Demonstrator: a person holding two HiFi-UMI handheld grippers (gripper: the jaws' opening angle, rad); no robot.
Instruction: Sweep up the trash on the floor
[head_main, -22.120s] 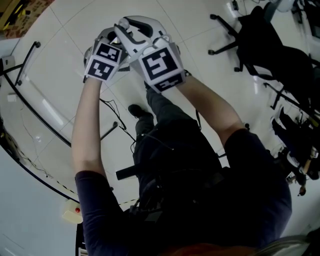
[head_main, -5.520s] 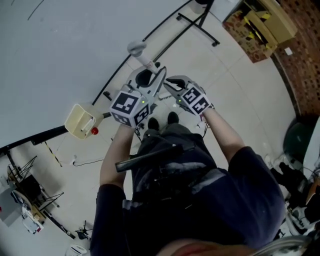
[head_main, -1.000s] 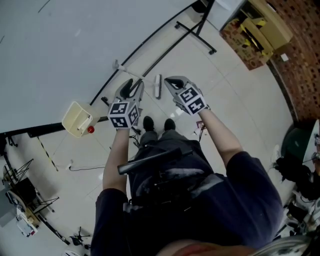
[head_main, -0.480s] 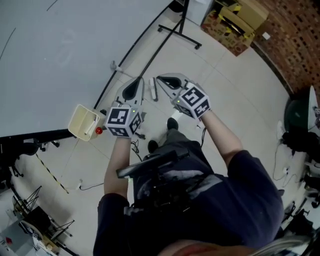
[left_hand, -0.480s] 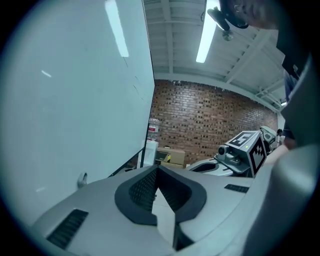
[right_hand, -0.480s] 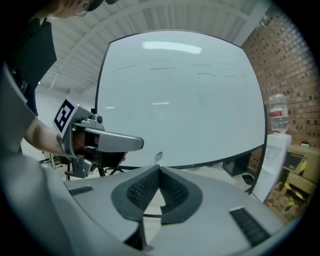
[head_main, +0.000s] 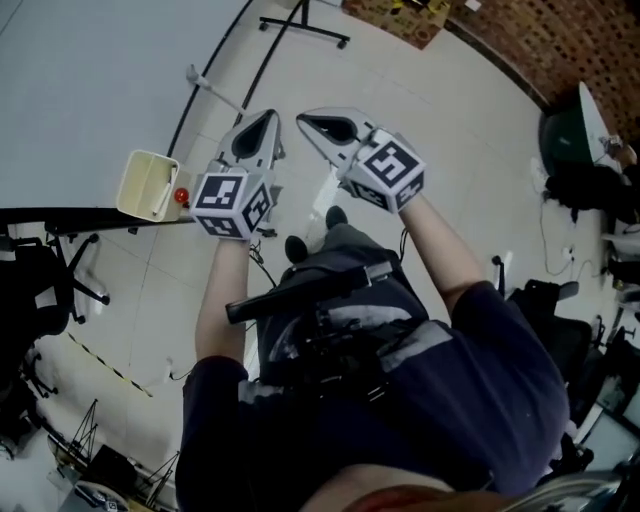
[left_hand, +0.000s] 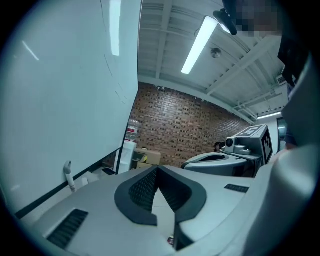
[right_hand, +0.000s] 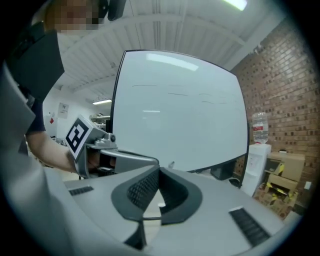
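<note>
Both grippers are raised in front of the person and point out almost level, side by side. My left gripper (head_main: 270, 117) is shut with nothing between its pads (left_hand: 157, 170). My right gripper (head_main: 303, 119) is also shut and empty (right_hand: 159, 172). Each shows in the other's view: the right gripper (left_hand: 235, 155) and the left gripper (right_hand: 95, 150). A white handle (head_main: 200, 78) leans at the foot of the whiteboard (head_main: 90, 70), also seen as the white handle (left_hand: 68, 175). I see no trash on the floor.
A pale yellow box-like container (head_main: 148, 185) with a red knob (head_main: 181, 196) sits left of my left gripper. The whiteboard's black stand legs (head_main: 300, 25) lie ahead. Black chairs (head_main: 40, 280) stand at left, a green object (head_main: 565, 130) at right. A water dispenser (right_hand: 255, 160) and cardboard boxes (right_hand: 280, 185) stand by the brick wall.
Both grippers have risen and tipped up from pointing at the floor to almost level. The left jaws have closed. The small white object on the floor between them is out of sight.
</note>
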